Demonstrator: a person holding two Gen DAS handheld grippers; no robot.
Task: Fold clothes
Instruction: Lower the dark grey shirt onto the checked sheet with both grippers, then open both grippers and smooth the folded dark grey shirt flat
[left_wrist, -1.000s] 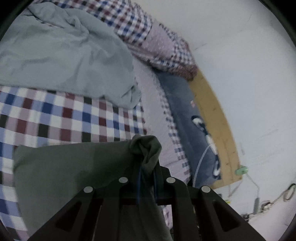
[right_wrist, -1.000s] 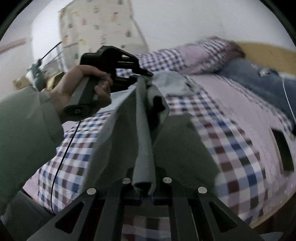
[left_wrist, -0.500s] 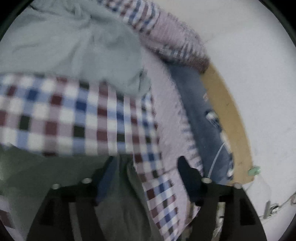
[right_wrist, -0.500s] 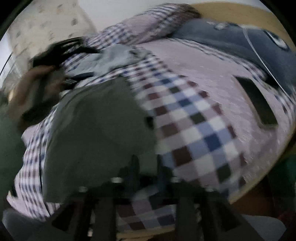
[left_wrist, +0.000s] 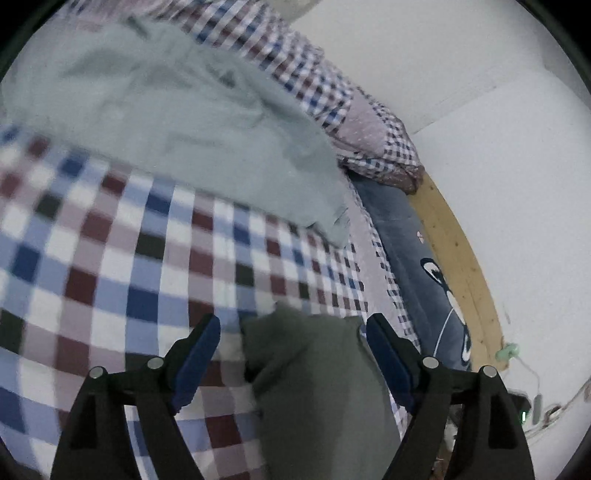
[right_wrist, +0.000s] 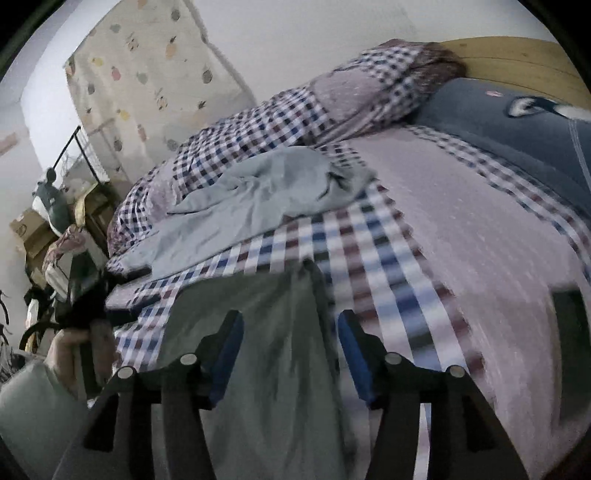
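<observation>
We find the dark green garment (right_wrist: 280, 369) lying flat on the checked bedspread (left_wrist: 110, 258) near the foot edge of the bed, with no part of it lifted. The left gripper (left_wrist: 291, 354) hangs over one end of it with its fingers (left_wrist: 195, 354) wide apart and nothing between them. The right gripper (right_wrist: 290, 354) sits over the other end, its fingers (right_wrist: 225, 354) likewise spread and empty. We judge that both tools flank the cloth this way either to take hold of its edges or because they have let it go; the pictures fit both.

A pale blue garment (left_wrist: 177, 122) lies crumpled further up the bed, toward the pillow (right_wrist: 369, 92) and headboard (left_wrist: 454, 251), apart from the green one. We judge it is kept aside so the working area near the foot stays free.

The right wrist view alone shows the person's hand (right_wrist: 77, 350) gripping the left tool at the left edge of the bed, and a patterned curtain (right_wrist: 147, 74) beyond. The left wrist view alone shows the blue blanket (left_wrist: 417, 266) running along the wall-side edge.
</observation>
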